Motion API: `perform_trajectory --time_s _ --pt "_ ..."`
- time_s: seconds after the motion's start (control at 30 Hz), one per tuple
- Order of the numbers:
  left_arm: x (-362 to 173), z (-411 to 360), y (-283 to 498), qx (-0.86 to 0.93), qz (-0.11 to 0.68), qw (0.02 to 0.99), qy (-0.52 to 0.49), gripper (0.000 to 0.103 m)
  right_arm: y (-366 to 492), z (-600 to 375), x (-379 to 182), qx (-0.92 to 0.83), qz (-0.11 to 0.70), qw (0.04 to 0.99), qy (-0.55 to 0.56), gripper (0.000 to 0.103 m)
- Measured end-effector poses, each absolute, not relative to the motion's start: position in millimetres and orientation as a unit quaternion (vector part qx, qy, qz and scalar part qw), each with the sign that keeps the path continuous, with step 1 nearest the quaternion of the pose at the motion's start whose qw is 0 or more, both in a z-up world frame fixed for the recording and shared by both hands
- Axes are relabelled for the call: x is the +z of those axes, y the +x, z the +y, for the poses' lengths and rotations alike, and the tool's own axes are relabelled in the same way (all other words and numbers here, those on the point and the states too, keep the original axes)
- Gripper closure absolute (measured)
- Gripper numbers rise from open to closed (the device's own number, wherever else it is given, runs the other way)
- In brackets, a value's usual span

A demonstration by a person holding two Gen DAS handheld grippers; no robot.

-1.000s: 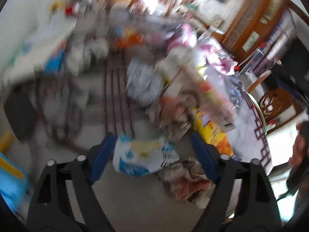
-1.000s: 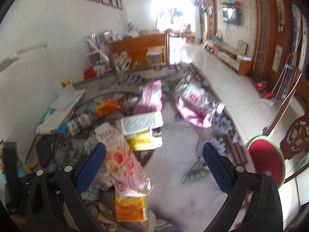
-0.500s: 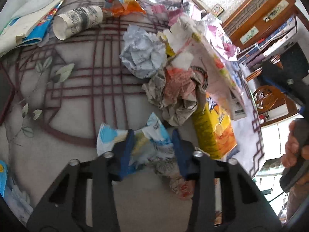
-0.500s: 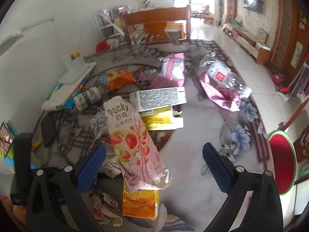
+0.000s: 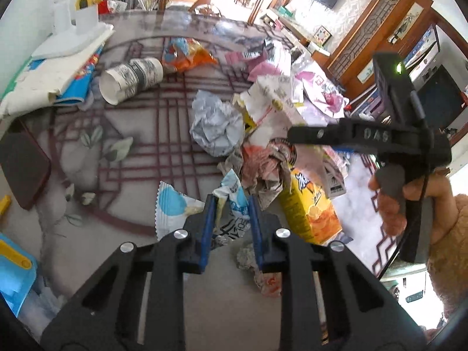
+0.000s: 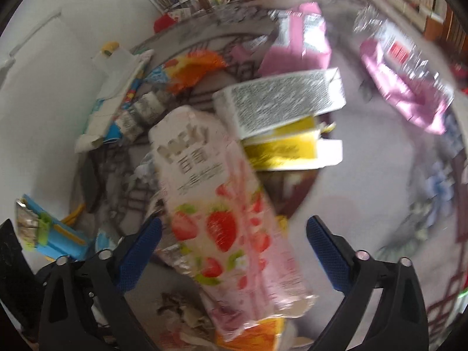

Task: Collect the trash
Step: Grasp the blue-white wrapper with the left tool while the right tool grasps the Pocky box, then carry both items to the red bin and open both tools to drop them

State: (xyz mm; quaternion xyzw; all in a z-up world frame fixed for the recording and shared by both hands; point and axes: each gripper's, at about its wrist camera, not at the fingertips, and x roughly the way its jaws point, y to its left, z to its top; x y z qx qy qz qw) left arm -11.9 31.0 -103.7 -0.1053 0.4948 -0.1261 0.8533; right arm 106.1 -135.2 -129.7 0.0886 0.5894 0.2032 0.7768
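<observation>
Left wrist view: the left gripper (image 5: 229, 215) is clamped on a crumpled blue-and-white wrapper (image 5: 234, 201), its blue pads pressing both sides. Just ahead and to its right lies a heap of crumpled paper (image 5: 263, 172), with a yellow-orange carton (image 5: 310, 207) lying beside the heap. Farther ahead on the left, a paper cup (image 5: 131, 80) lies on its side with its mouth toward the camera; whether anything is inside cannot be told. Right wrist view, blurred: the right gripper (image 6: 234, 251) stands wide, its jaws having just been narrowing, with a pink strawberry Pocky box (image 6: 222, 219) between the pads but not touched. Beyond it lie a grey-printed box (image 6: 280, 99) and an opened yellow box (image 6: 289, 149) whose contents cannot be made out.
</observation>
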Motion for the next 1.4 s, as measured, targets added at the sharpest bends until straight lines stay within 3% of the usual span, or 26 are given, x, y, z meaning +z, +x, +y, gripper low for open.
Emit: perform_trajectory --time_s 0.03,0.17,0.77,1.17,1.4 --pt "-102.1 31.4 -12.3 -0.125 0.492 0.855 -0.107 0.081 103.6 -134.7 -129.1 0.202 0.588 0.779 0.089 0.034" --pt "-92.3 32.0 -13.7 -0.12 0.476 0.865 -0.104 0.08 93.4 -136.2 -116.9 0.216 0.572 0.786 0.092 0.048" --pt "-51.7 -8.0 -1.8 -0.158 0.419 0.89 -0.088 0.081 8.6 -201.9 -37.1 0.156 0.439 0.87 0.16 0.049" --pt "-35.2 -142.6 30.6 -0.238 0.416 0.874 -0.074 0.081 4.4 -358.6 -40.6 0.041 0.411 0.881 0.23 0.049" --pt "-57.3 -270.9 60.5 -0.285 0.439 0.848 -0.083 0.08 5.1 -476.6 -61.8 -0.025 0.43 0.868 0.248 0.049"
